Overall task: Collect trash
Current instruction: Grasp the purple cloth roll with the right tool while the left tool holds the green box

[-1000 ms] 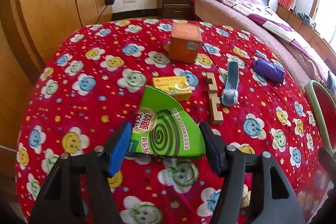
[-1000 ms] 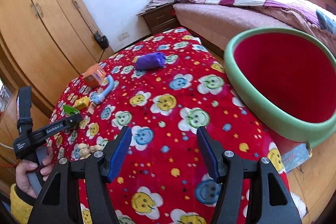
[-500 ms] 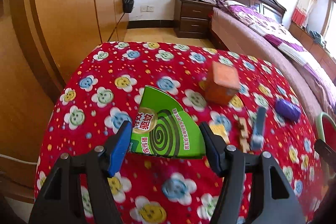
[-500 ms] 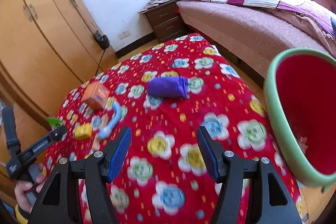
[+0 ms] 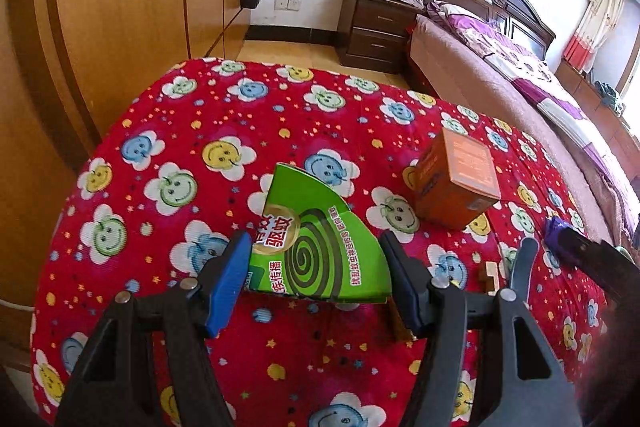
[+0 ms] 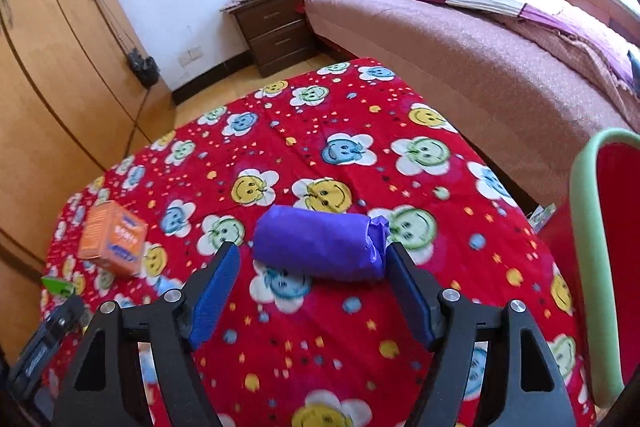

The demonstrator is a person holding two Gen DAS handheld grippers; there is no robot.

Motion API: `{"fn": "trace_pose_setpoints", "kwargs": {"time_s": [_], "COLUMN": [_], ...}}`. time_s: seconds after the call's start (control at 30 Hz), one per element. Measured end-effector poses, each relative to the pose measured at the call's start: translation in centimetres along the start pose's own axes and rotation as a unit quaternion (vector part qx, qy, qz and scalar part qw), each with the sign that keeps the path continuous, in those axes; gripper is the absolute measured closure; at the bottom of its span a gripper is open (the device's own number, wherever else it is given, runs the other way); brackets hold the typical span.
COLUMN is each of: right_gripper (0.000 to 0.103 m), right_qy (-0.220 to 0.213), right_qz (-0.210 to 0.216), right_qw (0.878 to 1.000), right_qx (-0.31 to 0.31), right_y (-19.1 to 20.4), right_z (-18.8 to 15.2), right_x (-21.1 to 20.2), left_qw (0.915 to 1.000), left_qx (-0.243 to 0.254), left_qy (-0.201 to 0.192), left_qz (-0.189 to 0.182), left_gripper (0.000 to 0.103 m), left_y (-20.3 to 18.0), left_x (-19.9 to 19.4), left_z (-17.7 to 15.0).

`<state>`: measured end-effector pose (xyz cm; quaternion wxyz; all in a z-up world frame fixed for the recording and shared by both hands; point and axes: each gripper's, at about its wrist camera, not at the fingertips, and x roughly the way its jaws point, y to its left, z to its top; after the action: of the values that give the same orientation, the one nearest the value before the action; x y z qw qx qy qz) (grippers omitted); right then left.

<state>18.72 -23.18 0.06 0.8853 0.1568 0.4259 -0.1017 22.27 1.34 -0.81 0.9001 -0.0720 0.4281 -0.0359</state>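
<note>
My left gripper (image 5: 316,277) is shut on a green fan-shaped mosquito-coil box (image 5: 316,247) and holds it above the red smiley-flower table cover (image 5: 208,131). An orange carton (image 5: 456,183) stands to its right; it also shows in the right wrist view (image 6: 112,245). My right gripper (image 6: 310,287) is open, its blue pads on either side of a purple rolled bag (image 6: 320,243) that lies on the cover. The bag's end shows in the left wrist view (image 5: 558,231). A red bin with a green rim (image 6: 588,259) stands at the right table edge.
A wooden piece (image 5: 490,277) peeks out behind my left finger. A wardrobe (image 5: 120,7) is on the left, a nightstand (image 5: 376,31) and a bed (image 6: 480,39) behind. My left gripper's body (image 6: 44,343) shows low left in the right wrist view.
My left gripper has lifted the green box and swung left and up. My right gripper has moved forward from the bin until its open fingers flank the purple bag.
</note>
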Motion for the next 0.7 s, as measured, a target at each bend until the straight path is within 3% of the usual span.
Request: {"fn": "trace_pose_setpoints", "kwargs": {"time_s": [0.13, 0.33, 0.47, 0.7], "right_gripper": [0.027, 0.032, 0.038, 0.040], "right_qy": [-0.008, -0.017, -0.017, -0.012], "right_qz": [-0.034, -0.043, -0.040, -0.021], "right_qw": [0.999, 0.999, 0.999, 1.000], "right_qx": [-0.018, -0.023, -0.019, -0.010], "right_y": [0.7, 0.7, 0.3, -1.2], "right_z": [0.0, -0.3, -0.4, -1.4], "right_x": [1.0, 1.0, 0.7, -1.4], "left_qw": [0.9999, 0.9998, 0.9998, 0.9994], "left_qx": [0.000, -0.001, 0.002, 0.011], "left_qy": [-0.002, -0.006, -0.007, -0.016], "left_qz": [-0.010, -0.020, -0.021, -0.027], "left_gripper": [0.037, 0.037, 0.037, 0.037], "left_y": [0.0, 0.2, 0.2, -0.7], "left_x": [0.0, -0.3, -0.7, -2.4], "left_z": [0.1, 0.1, 0.0, -0.2]}}
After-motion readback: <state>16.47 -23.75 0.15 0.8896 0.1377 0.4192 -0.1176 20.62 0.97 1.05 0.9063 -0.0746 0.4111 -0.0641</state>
